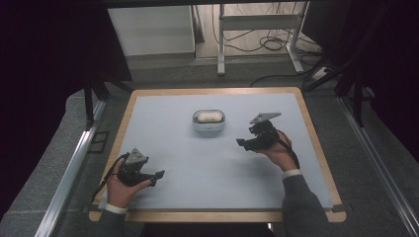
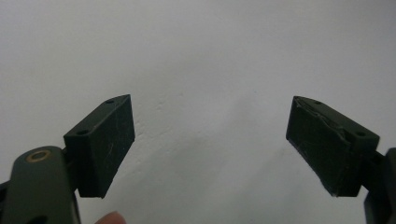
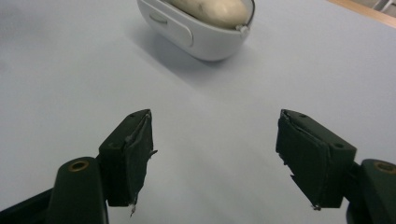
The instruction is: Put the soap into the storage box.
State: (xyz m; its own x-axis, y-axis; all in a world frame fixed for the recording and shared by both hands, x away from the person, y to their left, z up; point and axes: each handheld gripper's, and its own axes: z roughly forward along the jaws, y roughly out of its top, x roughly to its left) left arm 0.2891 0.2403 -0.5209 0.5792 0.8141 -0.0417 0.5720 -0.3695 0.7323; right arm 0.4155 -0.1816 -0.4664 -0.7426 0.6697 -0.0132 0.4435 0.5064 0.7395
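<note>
Resting near the middle of the surface [image 1: 163, 148], toward its far edge, is a white case [image 1: 208, 121], lid open. I hold the right gripper [image 1: 249, 143] near it, fingers [image 3: 128, 154] spread and empty; the left gripper [image 1: 155, 177], near the front-left corner, is likewise spread.

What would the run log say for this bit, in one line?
left tool: open, near edge | right tool: open, facing white case | case: untouched, mid-mat, something pale inside
</note>
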